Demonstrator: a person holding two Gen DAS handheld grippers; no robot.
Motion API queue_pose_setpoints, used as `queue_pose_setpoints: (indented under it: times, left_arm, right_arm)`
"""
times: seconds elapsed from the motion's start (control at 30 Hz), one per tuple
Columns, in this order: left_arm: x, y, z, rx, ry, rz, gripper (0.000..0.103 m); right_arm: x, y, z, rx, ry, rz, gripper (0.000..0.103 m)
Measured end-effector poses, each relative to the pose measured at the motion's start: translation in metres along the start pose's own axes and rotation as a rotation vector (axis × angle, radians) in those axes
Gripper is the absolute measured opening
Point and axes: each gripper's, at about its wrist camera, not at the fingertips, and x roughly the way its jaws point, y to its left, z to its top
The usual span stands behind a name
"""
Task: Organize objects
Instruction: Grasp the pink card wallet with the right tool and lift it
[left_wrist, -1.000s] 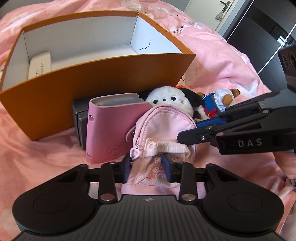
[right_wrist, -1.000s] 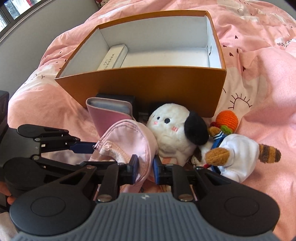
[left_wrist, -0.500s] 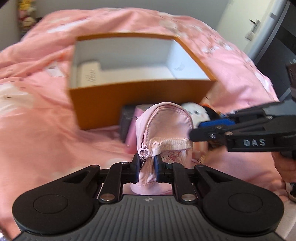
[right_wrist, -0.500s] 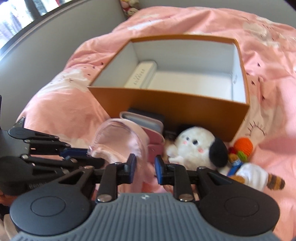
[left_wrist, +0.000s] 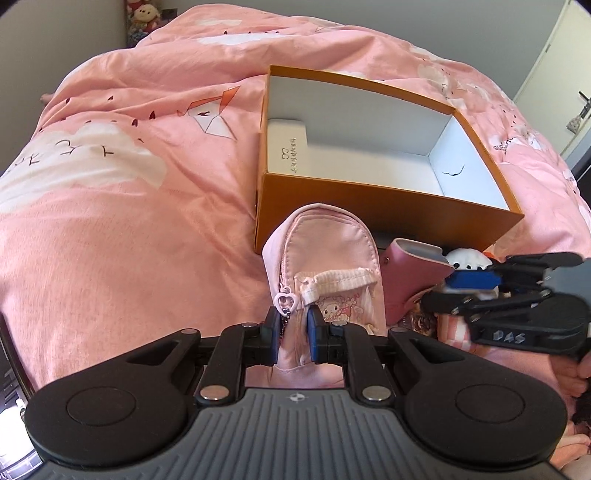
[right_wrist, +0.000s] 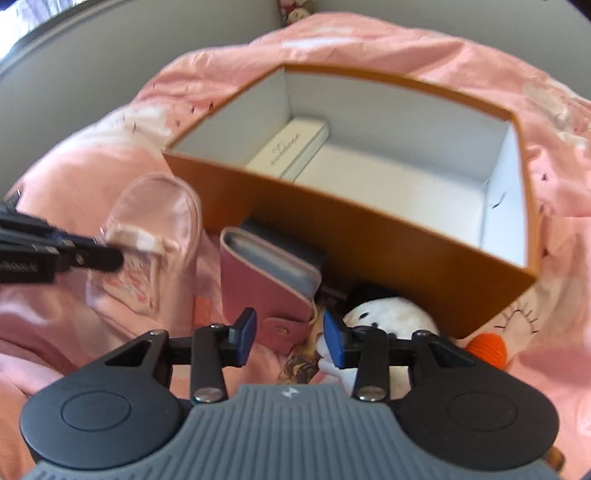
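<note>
My left gripper (left_wrist: 292, 338) is shut on the small pink backpack pouch (left_wrist: 325, 258) and holds it up in front of the orange box (left_wrist: 388, 206). The pouch also shows in the right wrist view (right_wrist: 155, 236), held at the left. My right gripper (right_wrist: 290, 341) is open and empty, just above the pink wallet (right_wrist: 266, 291) and beside the white plush dog (right_wrist: 388, 317). The orange box (right_wrist: 332, 218) is open and holds a white case (right_wrist: 291, 147).
A dark box (right_wrist: 291, 247) lies behind the wallet against the orange box. An orange knitted toy (right_wrist: 485, 347) lies at the right. Everything rests on a rumpled pink duvet (left_wrist: 129, 184). A door (left_wrist: 557, 62) is at the far right.
My left gripper has lifted the pouch up and to the left, away from the pile. My right gripper let go of the pouch, opened, and moved over the wallet.
</note>
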Motion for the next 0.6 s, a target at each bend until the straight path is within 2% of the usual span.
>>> queue_pose_setpoints:
  times: [0.07, 0.23, 0.33, 0.4, 0.47, 0.6]
  left_arm:
    - [0.0, 0.002, 0.0, -0.007, 0.002, 0.001, 0.017]
    - [0.002, 0.003, 0.001, -0.011, 0.008, 0.002, 0.017]
    - [0.003, 0.004, 0.001, -0.016, 0.011, 0.001, 0.017]
    - [0.004, 0.005, 0.001, -0.021, 0.014, 0.0, 0.017]
    - [0.005, 0.006, 0.001, -0.022, 0.016, 0.0, 0.017]
    - [0.005, 0.005, 0.001, -0.016, 0.015, 0.006, 0.017]
  right_arm:
    - [0.01, 0.0, 0.0, -0.025, 0.016, 0.009, 0.044]
    - [0.033, 0.002, 0.002, -0.097, 0.043, -0.03, 0.05]
    - [0.042, 0.002, 0.001, -0.117, 0.043, -0.001, 0.053]
    - [0.042, 0.005, -0.001, -0.143, 0.032, 0.003, 0.048]
    - [0.037, 0.005, -0.003, -0.134, 0.016, 0.015, 0.039]
    - [0.022, 0.006, -0.004, -0.105, -0.014, 0.06, 0.034]
